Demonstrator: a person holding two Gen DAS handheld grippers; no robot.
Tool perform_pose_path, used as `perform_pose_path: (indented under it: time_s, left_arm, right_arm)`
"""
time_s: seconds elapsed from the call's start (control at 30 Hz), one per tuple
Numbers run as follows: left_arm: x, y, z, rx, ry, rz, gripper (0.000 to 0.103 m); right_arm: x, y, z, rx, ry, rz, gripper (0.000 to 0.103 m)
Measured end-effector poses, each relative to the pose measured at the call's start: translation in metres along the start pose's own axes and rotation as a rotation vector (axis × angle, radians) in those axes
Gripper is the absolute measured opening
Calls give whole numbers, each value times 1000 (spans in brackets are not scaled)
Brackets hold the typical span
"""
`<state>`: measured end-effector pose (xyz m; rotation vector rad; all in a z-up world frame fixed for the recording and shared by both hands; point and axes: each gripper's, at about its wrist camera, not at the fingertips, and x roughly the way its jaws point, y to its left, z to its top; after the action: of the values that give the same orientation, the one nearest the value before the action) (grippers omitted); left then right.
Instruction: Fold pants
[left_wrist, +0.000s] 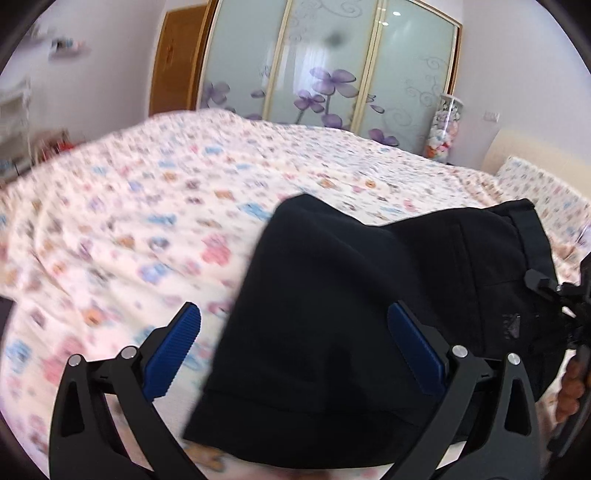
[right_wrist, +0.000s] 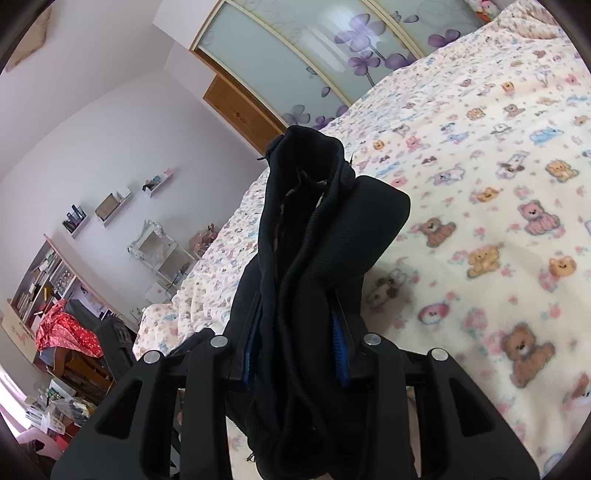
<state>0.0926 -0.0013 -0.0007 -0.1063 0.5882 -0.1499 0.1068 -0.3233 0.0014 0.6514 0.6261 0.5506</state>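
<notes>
The right gripper (right_wrist: 295, 350) is clenched on a thick bunch of the black pants (right_wrist: 317, 236), several layers of waistband standing up between its fingers. The left gripper (left_wrist: 293, 347) is released, its blue-padded fingers (left_wrist: 173, 350) spread wide either side of the folded pants (left_wrist: 332, 314), touching nothing I can see. The bundle hangs partly lifted over the teddy-print bedspread (right_wrist: 480, 184). The likely trouble: with only one side held, the loose layers could slide apart or the fold could sag open as it moves. The bed gives wide open room ahead and to the left; its near edge runs close below. The floral wardrobe doors (left_wrist: 332, 74) stand well beyond.
</notes>
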Motion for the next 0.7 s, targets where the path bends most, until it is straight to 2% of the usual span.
perform_pose_path:
  time_s: [0.07, 0.13, 0.23, 0.3, 0.37, 0.43, 0.5, 0.57, 0.7]
  left_arm:
    - [-4, -2, 8, 35, -26, 52, 101]
    - [-4, 6, 23, 37, -32, 55, 101]
    - [4, 32, 49, -82, 17, -95, 101]
    - [29, 58, 64, -214, 135, -264, 101]
    - [53, 76, 63, -308, 240, -383, 101]
    - [70, 90, 52, -367, 294, -433, 101]
    - [91, 105, 41, -437, 385, -478, 101]
    - [108, 110, 37, -484, 453, -562, 101]
    - [121, 97, 36, -463, 518, -694, 101]
  right_arm:
    - [-1, -2, -3, 19, -2, 0, 34]
    - [0, -7, -2, 43, -3, -1, 34]
    - [0, -14, -3, 69, -3, -7, 34]
    - [0, -19, -3, 82, 2, -15, 34]
    - [1, -23, -4, 94, 7, -20, 34]
    - [2, -29, -5, 111, 11, -25, 34]
    - [3, -34, -5, 127, 13, -30, 34]
    - [3, -36, -6, 139, 13, -32, 34]
    - [3, -36, -7, 146, 13, -33, 34]
